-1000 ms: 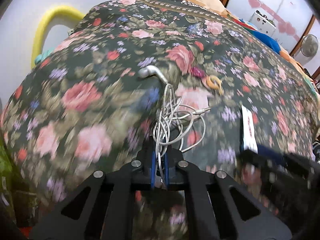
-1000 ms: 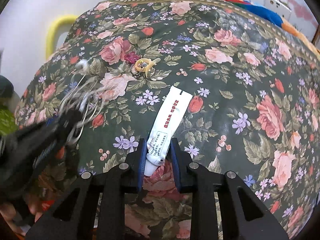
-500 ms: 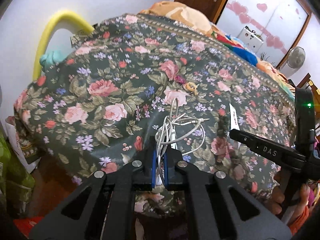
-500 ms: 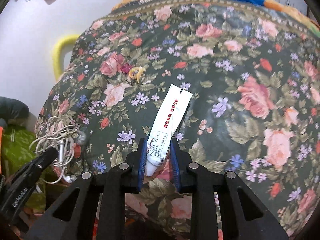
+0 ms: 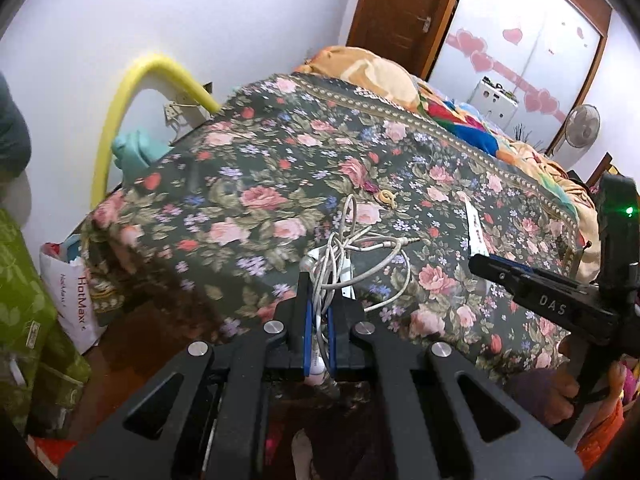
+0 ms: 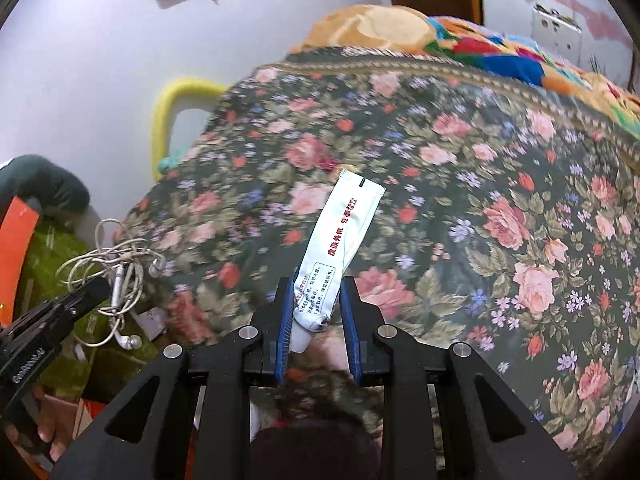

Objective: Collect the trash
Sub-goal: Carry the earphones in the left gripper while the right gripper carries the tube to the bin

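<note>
My left gripper [image 5: 318,312] is shut on a tangle of white earphones [image 5: 352,252], held in the air off the near end of the floral bed [image 5: 248,168]. The earphones also show in the right wrist view [image 6: 116,264], hanging from the left gripper [image 6: 86,290]. My right gripper [image 6: 316,312] is shut on the cap end of a white ointment tube [image 6: 340,236] with red print, lifted above the bed cover [image 6: 500,184]. In the left wrist view the tube [image 5: 476,228] sticks up from the right gripper [image 5: 480,260]. A small yellow ring-shaped scrap [image 5: 387,198] lies on the bed.
A white HotMax plastic bag [image 5: 70,292] and a green bag [image 5: 24,304] stand on the floor at the left by the bed corner. A yellow foam tube [image 5: 132,92] arches against the wall. Colourful pillows [image 5: 464,120], a door and a fan are at the far end.
Both grippers have lifted and pulled back from the bed, carrying the earphones and the tube; the bed now looks farther away and the floor and bags have come into view.
</note>
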A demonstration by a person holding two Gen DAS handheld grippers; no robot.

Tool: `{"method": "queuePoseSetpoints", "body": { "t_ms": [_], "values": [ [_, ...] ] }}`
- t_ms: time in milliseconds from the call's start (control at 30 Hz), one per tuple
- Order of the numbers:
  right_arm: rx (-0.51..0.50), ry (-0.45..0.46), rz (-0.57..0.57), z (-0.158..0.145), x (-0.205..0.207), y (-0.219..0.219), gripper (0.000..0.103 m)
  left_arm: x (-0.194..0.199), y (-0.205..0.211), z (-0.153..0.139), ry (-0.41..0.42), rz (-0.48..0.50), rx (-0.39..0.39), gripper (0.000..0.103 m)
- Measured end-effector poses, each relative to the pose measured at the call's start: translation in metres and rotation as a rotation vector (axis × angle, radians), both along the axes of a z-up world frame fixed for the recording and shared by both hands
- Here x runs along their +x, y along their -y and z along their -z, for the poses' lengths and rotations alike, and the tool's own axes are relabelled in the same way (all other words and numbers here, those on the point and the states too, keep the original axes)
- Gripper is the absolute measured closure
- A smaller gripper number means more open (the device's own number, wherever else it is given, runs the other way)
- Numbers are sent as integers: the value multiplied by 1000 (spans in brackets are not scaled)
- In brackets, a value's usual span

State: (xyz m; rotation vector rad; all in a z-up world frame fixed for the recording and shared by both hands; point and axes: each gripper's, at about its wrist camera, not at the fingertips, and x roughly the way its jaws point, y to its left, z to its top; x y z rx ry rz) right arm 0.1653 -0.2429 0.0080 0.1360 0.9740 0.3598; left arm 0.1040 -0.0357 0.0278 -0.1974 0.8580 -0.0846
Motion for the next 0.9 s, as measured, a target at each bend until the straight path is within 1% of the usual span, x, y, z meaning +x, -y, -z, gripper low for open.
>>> {"method": "queuePoseSetpoints", "body": {
  "t_ms": [200,300,433,533,733,900],
  "values": [
    [0,56,-77,-27,-30,-37,82,-35,-27,-9,17,-33,-2,98],
    [18,63,-123,-35,-45,-56,82,-54,-43,-10,18,-53,-1,98],
    [12,75,-184,-39,-64,-82,82,-75,-63,-8,7,-79,-6,98],
    [14,64,-232,-38,-78,-102,82,-91,-76,-3,-2,-100,-2,98],
    [-12,27,-316,-24,-98,-136,82,-114,-99,11,-39,-137,-2,98],
    [-29,-52,-381,-1,-107,-160,82,-121,-116,32,-106,-189,-29,98]
  ]
}}
